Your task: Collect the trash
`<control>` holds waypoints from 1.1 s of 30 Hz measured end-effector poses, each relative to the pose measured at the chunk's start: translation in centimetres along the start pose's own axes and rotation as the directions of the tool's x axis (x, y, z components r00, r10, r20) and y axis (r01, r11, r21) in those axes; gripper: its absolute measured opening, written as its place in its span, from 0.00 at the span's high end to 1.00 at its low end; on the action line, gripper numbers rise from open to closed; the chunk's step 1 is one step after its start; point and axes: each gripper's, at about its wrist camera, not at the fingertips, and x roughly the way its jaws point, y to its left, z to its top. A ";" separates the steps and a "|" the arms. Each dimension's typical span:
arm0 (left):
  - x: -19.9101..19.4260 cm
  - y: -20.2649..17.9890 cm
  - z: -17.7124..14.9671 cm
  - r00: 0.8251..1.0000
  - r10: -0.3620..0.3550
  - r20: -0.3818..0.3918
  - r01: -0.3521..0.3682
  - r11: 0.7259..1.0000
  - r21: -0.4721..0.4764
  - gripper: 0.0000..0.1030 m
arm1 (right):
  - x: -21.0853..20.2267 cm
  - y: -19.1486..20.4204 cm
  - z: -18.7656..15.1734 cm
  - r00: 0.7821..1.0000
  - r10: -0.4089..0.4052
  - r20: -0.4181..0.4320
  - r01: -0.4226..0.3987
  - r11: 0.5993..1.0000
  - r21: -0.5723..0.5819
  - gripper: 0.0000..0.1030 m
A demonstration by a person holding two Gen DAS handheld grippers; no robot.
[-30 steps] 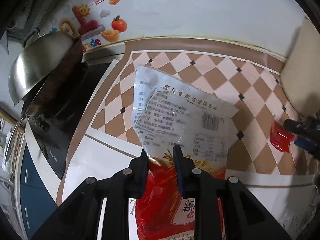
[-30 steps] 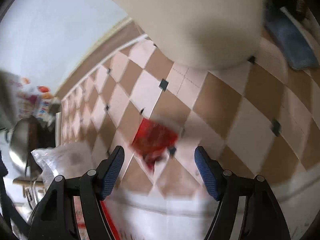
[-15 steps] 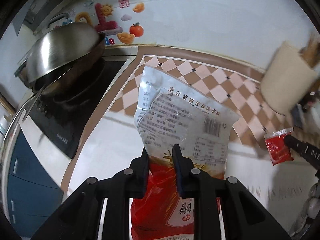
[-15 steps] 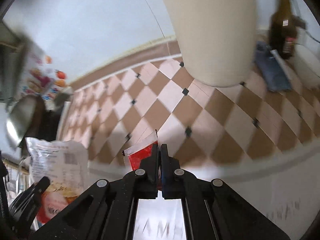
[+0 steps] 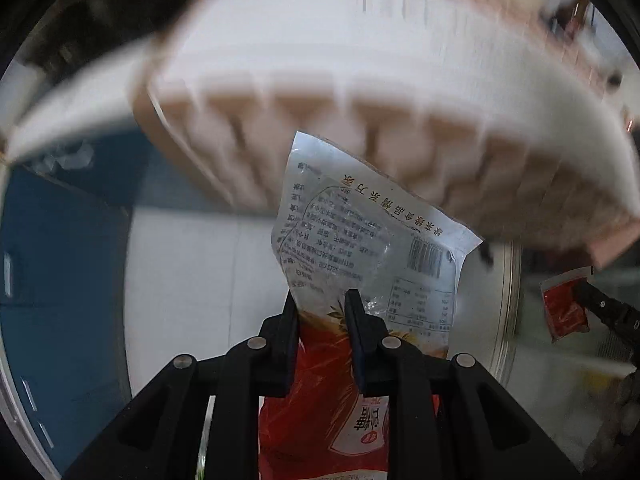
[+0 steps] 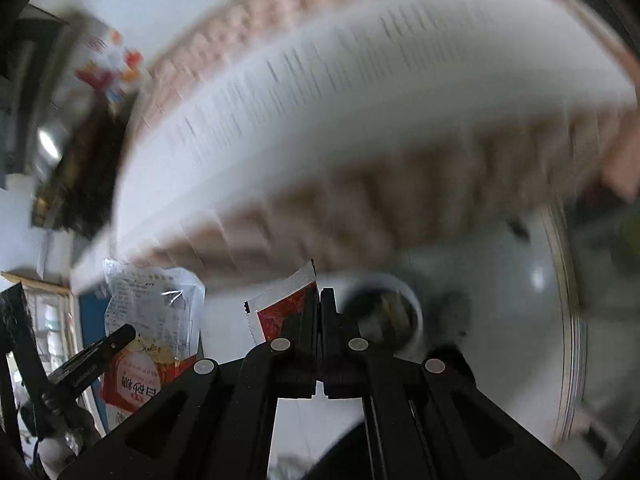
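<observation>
meanwhile, the left claw (image 5: 320, 312) was clamped on a large food bag (image 5: 372, 248), its clear printed upper half standing above the fingers and its red lower half hanging between the arms. the right claw (image 6: 319, 308) was pressed together on a small red sauce packet (image 6: 282, 312), whose white serrated edge stuck out to the left of the fingers. both pieces of trash were held off the counter (image 5: 360, 52), whose checkered front edge appeared blurred across the far part of each view. in the left view the packet showed at the far right; in the right view the bag showed at the near left. a blue cabinet (image 5: 60, 280) stood to the left.
</observation>
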 end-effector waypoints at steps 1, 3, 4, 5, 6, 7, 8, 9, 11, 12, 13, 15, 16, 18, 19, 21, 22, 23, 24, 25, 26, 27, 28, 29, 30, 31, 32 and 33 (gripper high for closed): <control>2.3 -0.2 -0.5 0.999 -0.006 -0.035 0.006 1.000 -0.002 0.82 | 1.8 -1.0 -1.7 0.999 -0.012 -0.034 0.013 1.000 0.020 0.99; 8.4 -0.9 -1.1 0.995 -0.018 -0.103 0.017 1.000 -0.010 0.82 | 5.6 -2.8 -3.9 0.996 -0.041 -0.081 0.043 0.999 0.027 0.99; 11.6 -1.3 -1.2 0.992 -0.019 -0.128 0.016 1.000 -0.020 0.82 | 8.1 -3.7 -4.9 0.994 -0.060 -0.096 0.063 0.998 0.027 0.99; 15.6 -1.9 -1.3 0.987 -0.021 -0.159 0.017 0.999 -0.029 0.82 | 11.0 -4.8 -5.6 0.991 -0.072 -0.117 0.076 0.997 0.033 0.99; 18.9 -2.3 -1.3 0.983 -0.018 -0.185 0.011 0.999 -0.038 0.82 | 13.0 -5.6 -6.2 0.988 -0.081 -0.130 0.087 0.996 0.037 0.99; 22.6 -2.8 -1.3 0.977 -0.023 -0.213 0.013 0.999 -0.049 0.82 | 15.8 -7.0 -7.0 0.986 -0.094 -0.140 0.101 0.994 0.044 0.99; 26.6 -3.4 -1.3 0.970 -0.032 -0.241 0.018 0.998 -0.062 0.82 | 18.7 -8.9 -7.9 0.983 -0.103 -0.154 0.113 0.992 0.055 0.99; 30.3 -3.9 -1.2 0.965 -0.037 -0.258 0.018 0.997 -0.074 0.82 | 21.9 -10.5 -8.3 0.980 -0.108 -0.168 0.121 0.990 0.066 0.99; 36.5 -5.1 -1.1 0.958 -0.043 -0.284 0.025 0.998 -0.065 0.81 | 27.6 -13.6 -9.2 0.978 -0.100 -0.184 0.119 0.988 0.095 0.99; 39.4 -5.7 -1.0 0.956 -0.028 -0.293 0.012 0.998 -0.055 0.79 | 30.5 -14.9 -9.5 0.977 -0.098 -0.191 0.118 0.988 0.099 0.99; 42.0 -6.4 -0.9 0.951 -0.020 -0.308 0.008 0.999 -0.043 0.77 | 32.9 -16.0 -9.7 0.976 -0.097 -0.194 0.117 0.988 0.097 0.99; 45.4 -7.1 -1.5 0.946 -0.050 -0.320 0.038 0.998 -0.043 0.71 | 38.0 -18.2 -10.1 0.973 -0.096 -0.208 0.117 0.989 0.091 0.99; 46.5 -7.3 -1.7 0.944 -0.052 -0.325 0.040 0.998 -0.044 0.68 | 39.5 -19.2 -10.4 0.973 -0.090 -0.212 0.112 0.990 0.091 0.99; 48.4 -7.8 -1.8 0.943 -0.052 -0.329 0.043 0.998 -0.036 0.50 | 43.0 -20.7 -10.6 0.970 -0.075 -0.230 0.099 0.991 0.091 0.99; 48.8 -7.9 -1.9 0.945 -0.054 -0.323 0.045 0.998 -0.034 0.44 | 44.3 -21.2 -10.6 0.969 -0.067 -0.238 0.091 0.992 0.091 0.99; 48.9 -8.1 -2.0 0.951 -0.054 -0.306 0.046 0.998 -0.035 0.13 | 46.5 -21.9 -10.6 0.961 -0.064 -0.267 0.091 0.992 0.090 0.97; 48.5 -8.2 -2.1 0.956 -0.052 -0.290 0.045 0.999 -0.031 0.08 | 47.1 -22.2 -10.7 0.959 -0.063 -0.276 0.092 0.991 0.094 0.97; 48.1 -8.1 -2.2 0.958 -0.045 -0.283 0.038 0.999 -0.029 0.03 | 48.0 -22.5 -10.8 0.952 -0.058 -0.301 0.091 0.991 0.098 0.96; 47.7 -8.0 -2.4 0.959 -0.034 -0.281 0.028 0.999 -0.025 0.02 | 48.2 -22.5 -10.7 0.948 -0.064 -0.312 0.099 0.990 0.099 0.93; 47.0 -7.8 -2.4 0.961 -0.026 -0.276 0.020 1.000 -0.023 0.02 | 48.2 -22.7 -10.6 0.947 -0.075 -0.313 0.112 0.989 0.101 0.80; 46.0 -7.5 -2.6 0.965 -0.021 -0.263 0.015 1.000 -0.026 0.02 | 48.0 -22.8 -10.6 0.949 -0.074 -0.307 0.111 0.988 0.103 0.70; 44.9 -7.3 -2.9 0.969 -0.018 -0.248 0.012 1.000 -0.027 0.02 | 47.5 -22.7 -10.6 0.951 -0.069 -0.303 0.105 0.989 0.104 0.49; 43.5 -7.2 -3.1 0.974 -0.013 -0.225 0.006 1.000 -0.030 0.02 | 46.7 -22.7 -10.6 0.953 -0.070 -0.296 0.103 0.990 0.099 0.34; 42.3 -7.0 -3.3 0.979 -0.005 -0.201 -0.001 1.000 -0.030 0.02 | 45.9 -22.3 -10.7 0.954 -0.081 -0.290 0.111 0.990 0.087 0.34; 41.1 -7.2 -3.6 0.984 0.007 -0.180 -0.011 1.000 -0.025 0.02 | 45.0 -21.7 -10.6 0.955 -0.090 -0.281 0.114 0.991 0.071 0.34; 39.6 -7.4 -4.0 0.987 0.023 -0.161 -0.026 0.999 -0.020 0.02 | 43.9 -21.3 -10.6 0.957 -0.097 -0.273 0.115 0.992 0.051 0.29; 37.9 -7.4 -4.4 0.990 0.036 -0.139 -0.039 0.999 -0.016 0.02 | 42.7 -20.9 -10.7 0.957 -0.109 -0.268 0.122 0.992 0.032 0.23; 36.2 -7.6 -4.9 0.992 0.043 -0.121 -0.045 0.999 -0.012 0.02 | 41.3 -20.4 -10.7 0.957 -0.137 -0.256 0.141 0.990 -0.004 0.10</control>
